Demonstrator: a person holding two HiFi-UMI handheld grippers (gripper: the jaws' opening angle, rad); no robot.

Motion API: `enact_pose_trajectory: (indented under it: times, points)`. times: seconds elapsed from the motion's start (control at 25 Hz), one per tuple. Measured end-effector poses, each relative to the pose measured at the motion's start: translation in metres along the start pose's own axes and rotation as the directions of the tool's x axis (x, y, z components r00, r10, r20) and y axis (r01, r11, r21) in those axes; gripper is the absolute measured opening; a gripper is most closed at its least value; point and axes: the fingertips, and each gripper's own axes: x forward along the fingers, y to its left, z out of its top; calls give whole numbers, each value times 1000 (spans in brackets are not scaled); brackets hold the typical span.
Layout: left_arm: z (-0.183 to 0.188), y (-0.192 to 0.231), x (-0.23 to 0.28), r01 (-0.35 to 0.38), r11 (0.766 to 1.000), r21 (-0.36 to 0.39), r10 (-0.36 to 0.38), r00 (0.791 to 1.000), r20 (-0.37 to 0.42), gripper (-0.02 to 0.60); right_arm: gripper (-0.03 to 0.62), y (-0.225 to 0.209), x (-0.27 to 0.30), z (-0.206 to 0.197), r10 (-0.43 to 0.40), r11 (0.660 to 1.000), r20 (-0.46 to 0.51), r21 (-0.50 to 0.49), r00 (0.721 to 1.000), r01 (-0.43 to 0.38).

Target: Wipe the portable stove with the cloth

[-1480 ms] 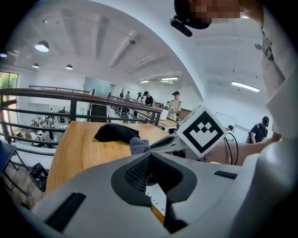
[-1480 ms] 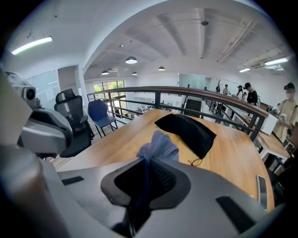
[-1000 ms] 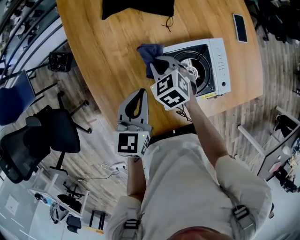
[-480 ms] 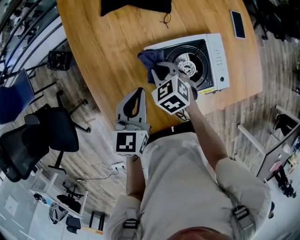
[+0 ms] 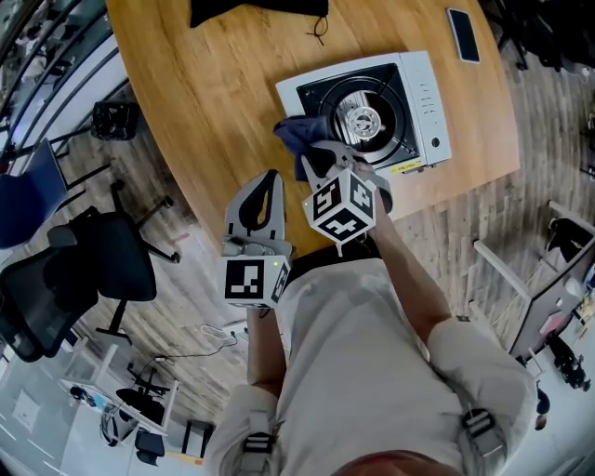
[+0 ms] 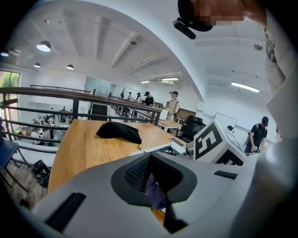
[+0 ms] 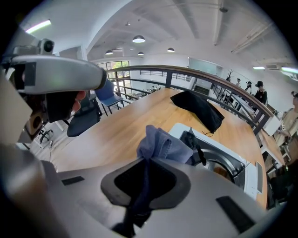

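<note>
The white portable stove with a black burner well sits on the wooden table near its front edge. A blue cloth hangs bunched at the stove's near-left corner, with my right gripper shut on it. In the right gripper view the cloth rises from the jaws of the right gripper, just before the stove. My left gripper is held over the table edge left of the right one, shut on nothing. In the left gripper view the cloth shows beyond the left gripper.
A black bag lies at the table's far side and a phone beyond the stove. Black office chairs stand on the floor to the left. A railing and people show far off in both gripper views.
My right gripper has drawn the cloth back along the stove's left edge, from its far-left side to its near-left corner. The left gripper has hardly moved.
</note>
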Motion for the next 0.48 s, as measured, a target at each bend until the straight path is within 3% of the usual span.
enact_pose_trajectory:
  times: [0.48]
  points:
    - [-19, -13, -5, 4, 1000, 1, -4, 1000, -26, 20, 43, 37, -21, -33, 48, 998, -16, -36, 999, -49]
